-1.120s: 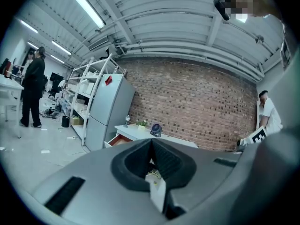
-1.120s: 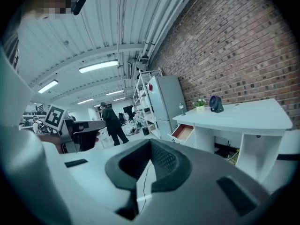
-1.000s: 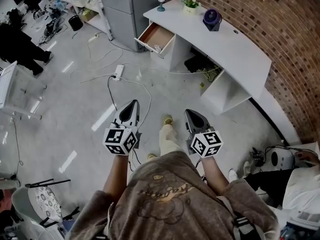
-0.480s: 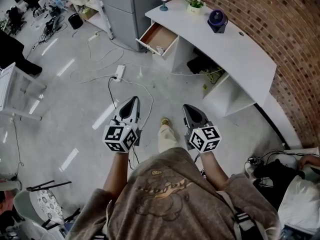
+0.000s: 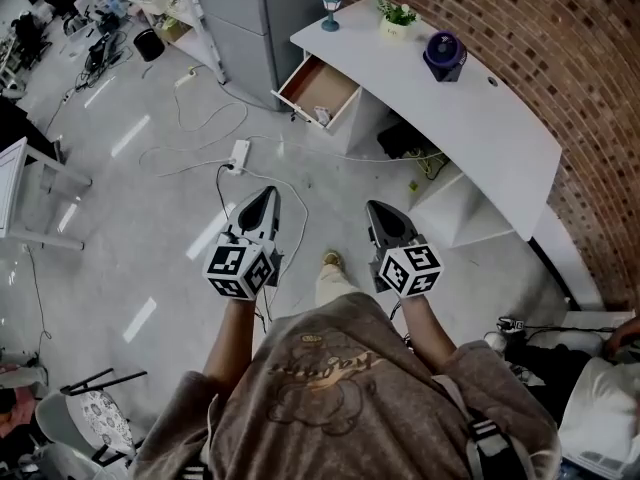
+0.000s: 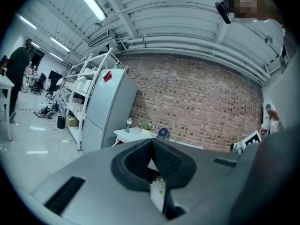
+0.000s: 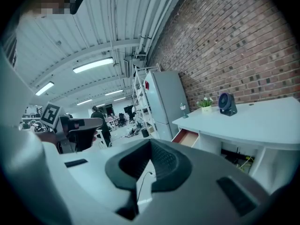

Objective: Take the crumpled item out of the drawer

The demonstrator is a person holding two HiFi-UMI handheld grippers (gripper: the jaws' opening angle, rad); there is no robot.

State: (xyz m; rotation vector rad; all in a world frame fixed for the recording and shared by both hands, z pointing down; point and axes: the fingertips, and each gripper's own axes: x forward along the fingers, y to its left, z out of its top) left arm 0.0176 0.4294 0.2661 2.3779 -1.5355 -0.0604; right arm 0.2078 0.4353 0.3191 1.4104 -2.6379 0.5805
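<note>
An open drawer (image 5: 320,86) with a brown bottom juts from the left end of the white desk (image 5: 470,118), far ahead of me. A small pale crumpled item (image 5: 322,116) lies at the drawer's front edge. Both grippers hang in mid-air over the floor, well short of the drawer. My left gripper (image 5: 266,196) is shut and empty; in its own view the jaws (image 6: 152,143) meet at the tip. My right gripper (image 5: 378,208) is shut too, with nothing held. The right gripper view shows the drawer (image 7: 188,137) in the distance beyond the jaws (image 7: 151,145).
On the desk stand a dark fan (image 5: 443,56), a potted plant (image 5: 400,15) and a small lamp (image 5: 330,11). A grey cabinet (image 5: 240,8) stands left of the drawer. A power strip (image 5: 238,152) and cables lie on the floor. A brick wall (image 5: 560,48) runs behind.
The person has stepped forward, so the desk and drawer have drawn nearer in the head view. Both grippers stay shut and keep their places in front of the body.
</note>
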